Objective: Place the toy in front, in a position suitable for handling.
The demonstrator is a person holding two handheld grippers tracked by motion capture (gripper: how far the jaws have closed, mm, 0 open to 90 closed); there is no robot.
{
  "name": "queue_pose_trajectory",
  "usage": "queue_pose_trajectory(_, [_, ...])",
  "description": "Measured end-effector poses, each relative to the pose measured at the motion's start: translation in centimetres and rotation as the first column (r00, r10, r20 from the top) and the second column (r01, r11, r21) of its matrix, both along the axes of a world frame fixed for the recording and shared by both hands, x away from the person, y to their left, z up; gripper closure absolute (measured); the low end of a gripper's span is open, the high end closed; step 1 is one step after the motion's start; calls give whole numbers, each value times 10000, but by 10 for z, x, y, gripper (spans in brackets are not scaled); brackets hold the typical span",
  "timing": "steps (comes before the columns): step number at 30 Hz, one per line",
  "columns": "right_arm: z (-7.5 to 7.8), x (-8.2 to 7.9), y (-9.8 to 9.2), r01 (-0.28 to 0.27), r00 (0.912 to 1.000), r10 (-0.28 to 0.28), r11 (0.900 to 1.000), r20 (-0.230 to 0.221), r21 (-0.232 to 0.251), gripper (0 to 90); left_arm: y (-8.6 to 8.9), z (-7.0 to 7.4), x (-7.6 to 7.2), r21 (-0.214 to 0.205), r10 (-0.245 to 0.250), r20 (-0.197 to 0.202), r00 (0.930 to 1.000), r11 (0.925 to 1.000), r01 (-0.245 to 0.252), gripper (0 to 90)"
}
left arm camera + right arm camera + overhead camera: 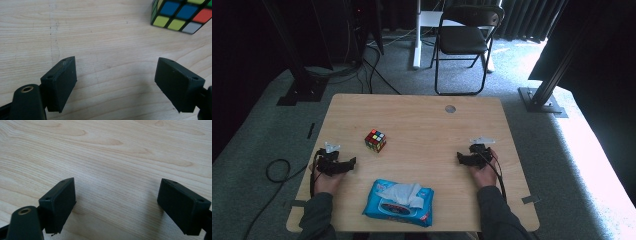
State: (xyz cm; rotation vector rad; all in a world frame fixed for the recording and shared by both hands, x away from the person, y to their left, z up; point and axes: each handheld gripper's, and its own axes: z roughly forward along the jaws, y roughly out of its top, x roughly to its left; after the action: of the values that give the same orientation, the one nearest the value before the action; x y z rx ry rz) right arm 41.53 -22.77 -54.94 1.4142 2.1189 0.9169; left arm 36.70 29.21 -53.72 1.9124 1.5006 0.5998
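The person is resting both grippers on the desk, and the puzzle cube (375,140) is sitting left of the desk's middle, nearest the left gripper (346,164), so I judge a reach for the cube is the step in hand. Both sets of fingers are standing wide apart with nothing between them: the left gripper's in its own view (61,83), and the right gripper's (58,205) over bare wood. To do it well, the left gripper should be swinging toward the far edge and squaring its fingers to two flat faces of the cube, not its corners. The right gripper (464,157) is waiting near the right edge. The high view is giving the whole layout, including the wipes packet (398,202) by the near edge; the left gripper view is showing the cube's coloured tiles (182,13) close up, just beyond its right finger.
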Motion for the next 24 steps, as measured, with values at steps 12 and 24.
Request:
queue_pose_trajectory(12, [0, -1, 1, -16, 10000, 16, 10000, 13, -14, 148, 1, 7, 2, 62, -136, 32, 9999, 9999, 135, 196])
queue_pose_trajectory(24, [0, -2, 2, -77, 10000, 77, 10000, 18, -10, 151, -4, 40, 10, 216, -794, 154, 9967, 9966, 790, 193])
